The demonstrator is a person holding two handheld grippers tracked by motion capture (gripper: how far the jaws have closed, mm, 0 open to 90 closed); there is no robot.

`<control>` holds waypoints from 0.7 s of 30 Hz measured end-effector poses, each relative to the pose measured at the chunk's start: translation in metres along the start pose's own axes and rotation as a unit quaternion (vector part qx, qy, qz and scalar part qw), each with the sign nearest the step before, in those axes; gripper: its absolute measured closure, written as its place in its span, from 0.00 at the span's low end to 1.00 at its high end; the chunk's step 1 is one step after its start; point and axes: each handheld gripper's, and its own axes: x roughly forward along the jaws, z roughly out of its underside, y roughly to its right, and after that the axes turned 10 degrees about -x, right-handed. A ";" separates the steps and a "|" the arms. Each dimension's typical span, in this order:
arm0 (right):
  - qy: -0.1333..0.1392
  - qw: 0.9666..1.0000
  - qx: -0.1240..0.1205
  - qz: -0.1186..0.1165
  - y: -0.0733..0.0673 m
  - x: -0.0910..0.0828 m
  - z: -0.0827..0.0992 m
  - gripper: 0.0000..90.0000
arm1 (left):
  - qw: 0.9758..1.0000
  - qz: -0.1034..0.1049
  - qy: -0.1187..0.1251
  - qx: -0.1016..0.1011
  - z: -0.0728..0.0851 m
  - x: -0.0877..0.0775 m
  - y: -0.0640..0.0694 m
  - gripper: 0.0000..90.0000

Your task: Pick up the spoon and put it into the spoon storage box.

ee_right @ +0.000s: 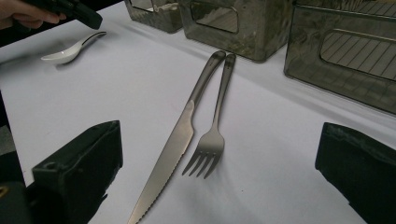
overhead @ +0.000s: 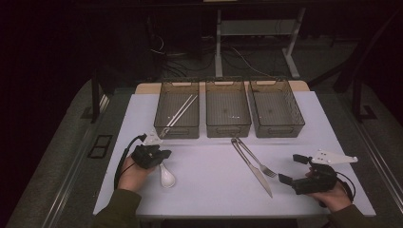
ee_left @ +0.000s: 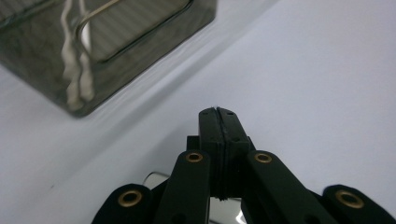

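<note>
A dim room is being viewed from above, with a white table (overhead: 214, 199) being lit faintly and the floor behind it being lost in darkness.

At the left, the handle of a white spoon (overhead: 167, 178) is being covered by the left gripper (overhead: 164, 154), so it cannot be told from above whether the handle is being touched. In the left gripper view the jaws are being pressed flat together, and a pale shiny patch is being cut off under them at the bottom edge. The left hand (overhead: 130, 173) is being held low over the table, its sleeve being cropped by the picture's bottom edge. The spoon's bowl is being left just beneath and nearer the person than the gripper.

Along the far side, three smoky bins are being shown side by side; the left bin (overhead: 179, 128) is being occupied by pale chopsticks (overhead: 180, 111), blurred in the left gripper view.

Right of centre, a knife (overhead: 254, 171) and a fork (overhead: 261, 164) are being shown lying together, handle ends touching.

At the right, the right gripper (overhead: 292, 169) is being held level by the right hand (overhead: 335, 197), jaws spread wide and pointed at the knife and fork, near them but apart.
</note>
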 end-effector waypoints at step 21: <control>-0.001 1.000 0.002 0.001 0.001 -0.001 0.000 0.01 | 0.998 -0.028 -0.050 0.001 0.015 -0.004 -0.012 0.99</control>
